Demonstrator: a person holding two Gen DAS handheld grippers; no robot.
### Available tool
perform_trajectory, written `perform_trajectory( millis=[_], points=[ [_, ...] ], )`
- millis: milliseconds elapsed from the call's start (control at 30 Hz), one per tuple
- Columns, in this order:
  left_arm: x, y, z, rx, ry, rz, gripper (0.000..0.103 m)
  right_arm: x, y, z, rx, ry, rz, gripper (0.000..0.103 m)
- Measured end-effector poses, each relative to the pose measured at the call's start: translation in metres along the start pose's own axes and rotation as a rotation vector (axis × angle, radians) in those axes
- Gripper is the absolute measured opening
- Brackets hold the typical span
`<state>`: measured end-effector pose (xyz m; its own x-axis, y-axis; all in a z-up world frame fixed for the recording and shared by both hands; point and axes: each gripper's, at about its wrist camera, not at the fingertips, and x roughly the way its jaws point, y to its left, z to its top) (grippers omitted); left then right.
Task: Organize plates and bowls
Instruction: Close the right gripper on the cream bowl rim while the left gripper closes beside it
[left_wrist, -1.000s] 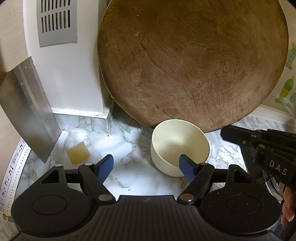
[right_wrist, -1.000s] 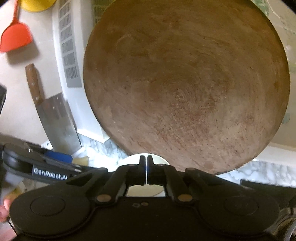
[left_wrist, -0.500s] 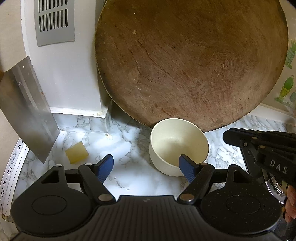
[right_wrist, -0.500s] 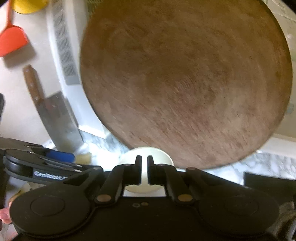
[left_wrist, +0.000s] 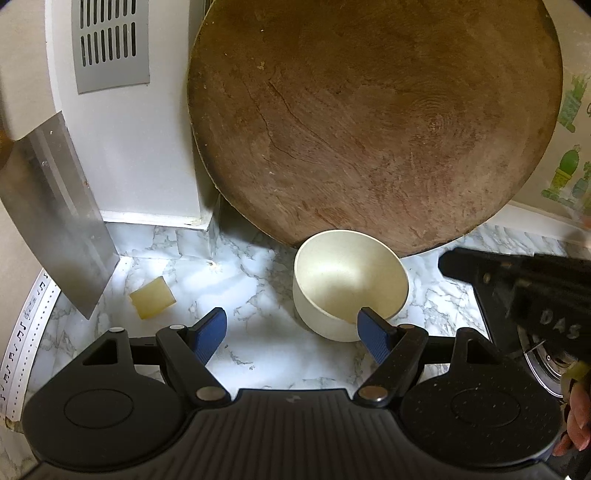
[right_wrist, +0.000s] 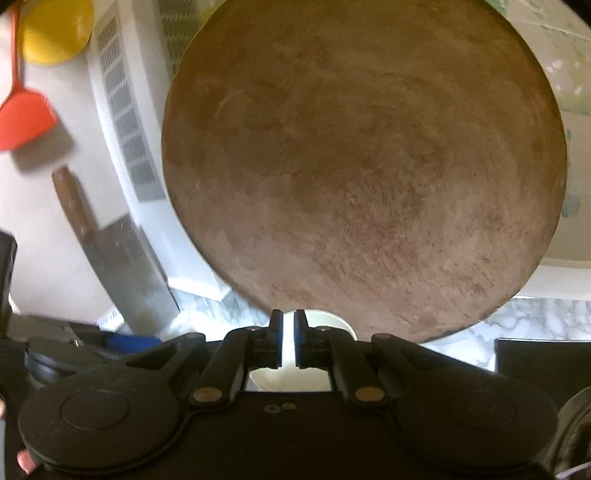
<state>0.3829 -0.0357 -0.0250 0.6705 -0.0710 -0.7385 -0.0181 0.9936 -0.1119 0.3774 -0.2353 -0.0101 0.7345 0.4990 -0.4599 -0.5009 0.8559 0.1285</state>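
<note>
A cream bowl (left_wrist: 347, 280) stands upright and empty on the marble counter (left_wrist: 258, 354), just in front of the big round board. My left gripper (left_wrist: 291, 325) is open above the counter. Its right pad (left_wrist: 371, 334) overlaps the bowl's near rim, and the bowl lies right of the gap's middle, not between the pads. My right gripper (right_wrist: 288, 334) is shut with only a thin slit between its pads and nothing in it. It hovers behind the bowl (right_wrist: 332, 323), whose rim shows past the fingertips. In the left wrist view the right gripper (left_wrist: 454, 264) reaches in from the right, beside the bowl.
A round wooden chopping board (left_wrist: 373, 122) leans against the wall behind the bowl. A cleaver (left_wrist: 51, 218) hangs at the left beside a white vented appliance (left_wrist: 140, 147). A pale yellow cube (left_wrist: 152, 297) lies on the counter. A stove burner (left_wrist: 546, 365) sits at the right edge.
Both views drifted only slightly. The bowl has not moved. The slit between the right gripper's pads looks a little wider than a second ago.
</note>
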Motion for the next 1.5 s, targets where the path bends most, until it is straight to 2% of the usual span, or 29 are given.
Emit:
perform_trajectory(
  millis=[67,100,167,233,367,733,833,933,1167,1333,1400,1500],
  points=[
    [-0.003,0.0,-0.002,-0.001,-0.002,-0.004,0.078,0.002,0.003,-0.002,0.004,0.045,-0.042,0.005],
    [-0.004,0.0,-0.002,-0.001,-0.003,-0.006,0.078,0.002,0.003,-0.004,0.008,0.052,-0.032,0.005],
    [-0.006,0.0,-0.004,0.0,-0.004,-0.009,0.078,-0.001,0.002,-0.008,0.021,0.029,-0.019,0.005],
    [-0.009,-0.001,-0.006,0.002,-0.005,-0.011,0.078,-0.006,0.006,-0.01,-0.009,0.0,-0.064,0.005],
    [-0.015,-0.003,-0.01,0.003,-0.009,-0.016,0.078,-0.008,0.012,-0.014,-0.051,0.006,-0.1,0.005],
    [-0.023,-0.005,-0.015,0.003,-0.022,-0.012,0.078,-0.015,0.019,-0.018,-0.059,0.024,-0.074,0.005],
    [-0.021,-0.004,-0.013,-0.013,-0.017,-0.029,0.086,-0.012,0.015,-0.018,-0.052,0.044,-0.063,0.005],
    [-0.02,-0.008,-0.012,0.005,-0.027,-0.026,0.086,-0.008,0.012,-0.017,-0.06,0.055,-0.068,0.005],
    [-0.011,-0.011,-0.004,0.011,-0.025,-0.002,0.086,0.008,0.004,-0.01,-0.037,0.15,-0.019,0.005],
    [-0.005,-0.011,-0.004,0.017,-0.032,0.0,0.086,0.012,-0.001,-0.009,-0.03,0.118,-0.049,0.004],
    [-0.001,-0.012,-0.005,0.024,-0.031,0.001,0.086,0.013,-0.007,-0.008,-0.01,0.093,-0.026,0.005],
    [0.008,-0.011,-0.003,0.009,-0.017,-0.002,0.087,0.02,-0.012,-0.006,0.013,0.126,0.026,0.005]
  ],
)
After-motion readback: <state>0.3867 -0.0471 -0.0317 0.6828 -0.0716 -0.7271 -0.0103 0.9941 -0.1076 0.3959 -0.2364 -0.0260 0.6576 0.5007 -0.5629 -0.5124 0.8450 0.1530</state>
